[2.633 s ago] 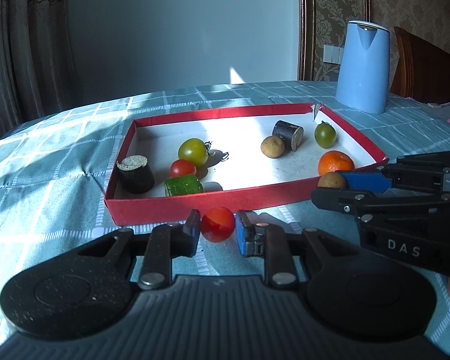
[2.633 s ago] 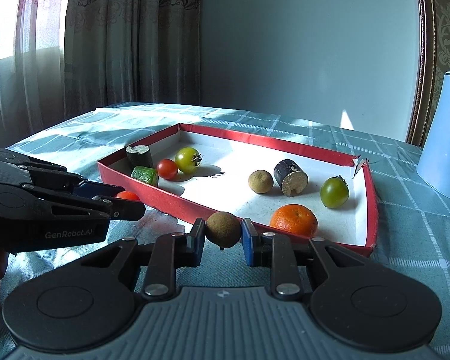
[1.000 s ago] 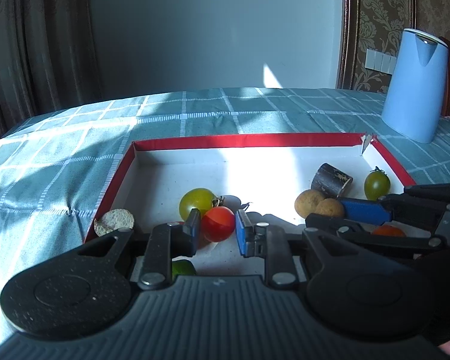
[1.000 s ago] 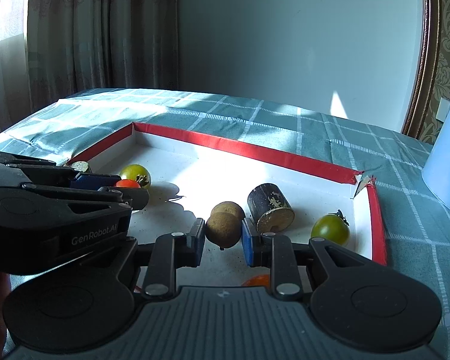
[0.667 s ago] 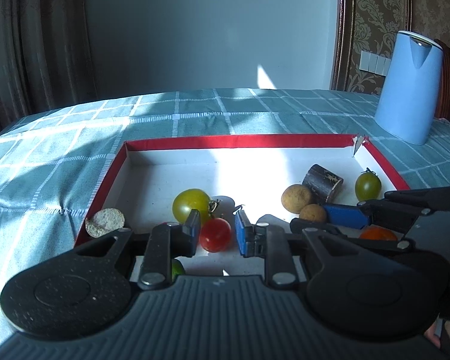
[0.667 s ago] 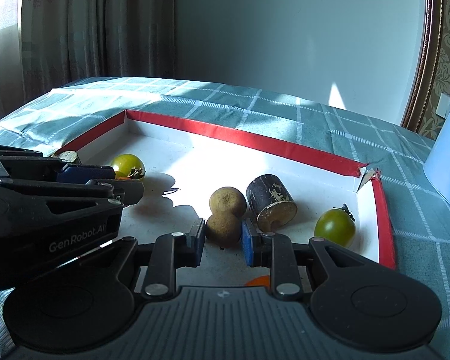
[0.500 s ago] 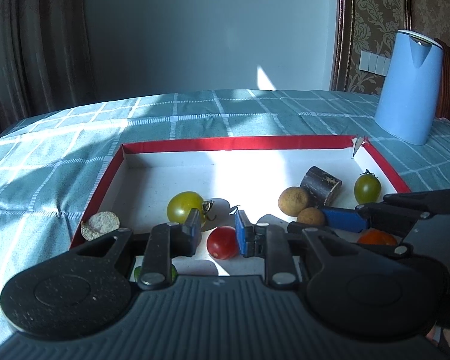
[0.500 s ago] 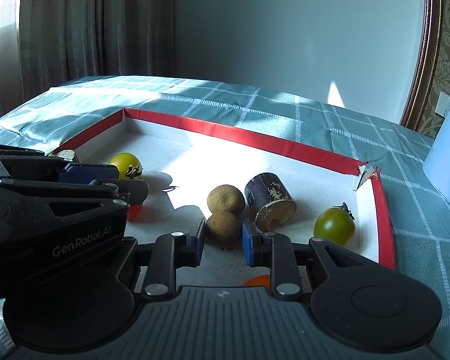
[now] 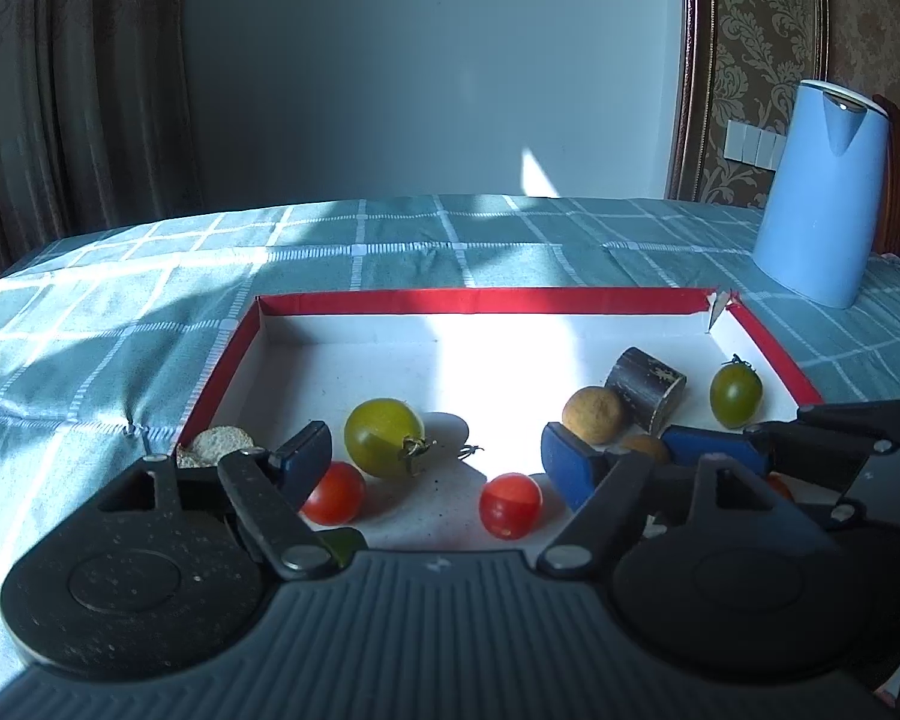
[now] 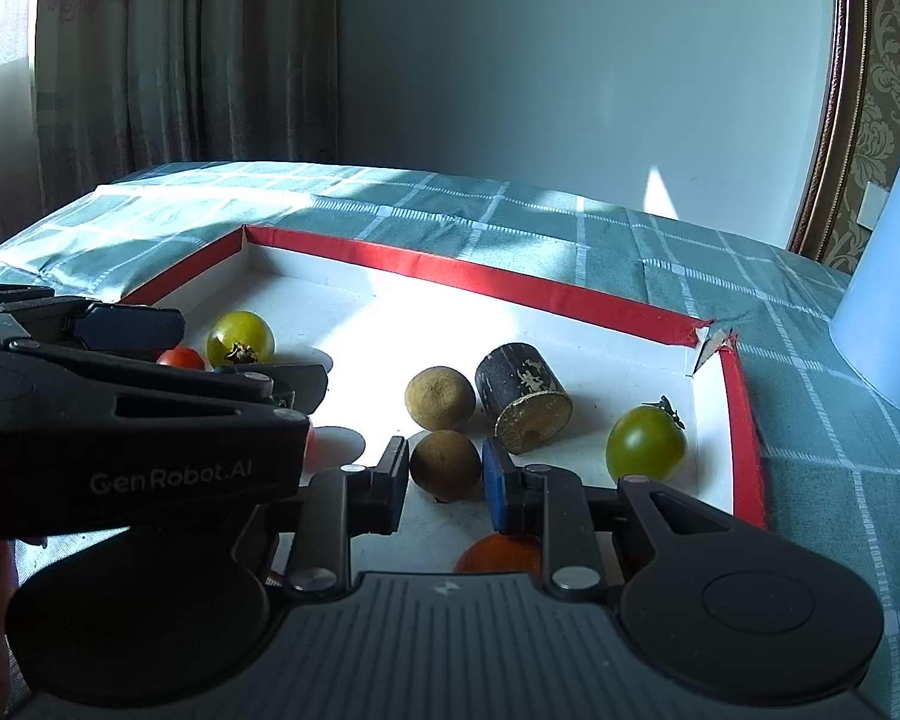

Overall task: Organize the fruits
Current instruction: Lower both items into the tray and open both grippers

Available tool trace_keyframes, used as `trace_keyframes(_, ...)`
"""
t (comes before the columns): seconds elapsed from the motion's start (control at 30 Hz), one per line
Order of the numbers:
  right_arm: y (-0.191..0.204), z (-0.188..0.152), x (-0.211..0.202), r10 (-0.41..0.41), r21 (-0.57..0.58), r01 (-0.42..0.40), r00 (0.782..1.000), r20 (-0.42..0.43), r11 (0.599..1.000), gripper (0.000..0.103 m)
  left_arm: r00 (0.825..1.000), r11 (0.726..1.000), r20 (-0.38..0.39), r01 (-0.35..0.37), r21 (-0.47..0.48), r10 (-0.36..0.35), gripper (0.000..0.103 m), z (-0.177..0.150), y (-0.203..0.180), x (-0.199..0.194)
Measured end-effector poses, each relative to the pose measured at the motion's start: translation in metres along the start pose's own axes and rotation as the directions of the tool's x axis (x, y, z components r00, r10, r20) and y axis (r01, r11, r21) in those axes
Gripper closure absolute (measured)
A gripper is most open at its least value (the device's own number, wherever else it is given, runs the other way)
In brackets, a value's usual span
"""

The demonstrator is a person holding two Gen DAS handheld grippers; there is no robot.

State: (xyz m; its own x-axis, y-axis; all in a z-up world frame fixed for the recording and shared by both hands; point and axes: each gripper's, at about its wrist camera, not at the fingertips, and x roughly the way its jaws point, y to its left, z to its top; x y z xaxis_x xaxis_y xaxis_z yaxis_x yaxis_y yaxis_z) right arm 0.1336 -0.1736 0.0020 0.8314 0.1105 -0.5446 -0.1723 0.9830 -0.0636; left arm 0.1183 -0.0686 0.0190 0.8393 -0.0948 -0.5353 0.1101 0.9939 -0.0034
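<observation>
Opening at this moment, the left claw (image 9: 435,456) has a red cherry tomato (image 9: 510,505) lying free between its jaws on the floor of the red-rimmed tray (image 9: 480,300), touching neither pad. At its 10 o'clock sits a second red tomato (image 9: 333,492), at 11 o'clock a yellow-green tomato (image 9: 384,437). The right claw (image 10: 444,471) is pinched narrow on a brown longan (image 10: 445,465), low over the tray floor beside another longan (image 10: 440,397) and a dark cut stem piece (image 10: 525,396); a green tomato (image 10: 646,443) lies at its 2 o'clock.

By my reading one fruit is delivered and the longan awaits release. The tray's far half is bare, giving room to retreat; its torn right corner (image 10: 711,345) and the blue kettle (image 9: 819,198) on the tabletop (image 9: 120,312) stand well apart.
</observation>
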Motion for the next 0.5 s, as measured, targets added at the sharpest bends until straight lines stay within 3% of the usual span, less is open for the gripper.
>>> trace_keyframes(0.1,-0.002,-0.001,-0.003,0.004,0.014,-0.004,1.000,0.003,1.000,0.077,1.000,1.000,0.002,-0.003,-0.004,0.003,0.018,-0.001,0.000,-0.001)
trace_keyframes(0.4,-0.009,-0.008,-0.022,-0.020,0.047,0.018,0.999,0.050,0.999,0.077,1.000,0.999,0.018,0.016,-0.044,-0.015,0.012,-0.007,0.010,-0.016)
trace_keyframes(0.5,-0.015,-0.012,-0.034,-0.024,0.091,0.017,0.996,0.080,0.996,0.072,0.999,0.999,0.035,0.014,-0.042,-0.013,0.010,-0.012,0.012,-0.027)
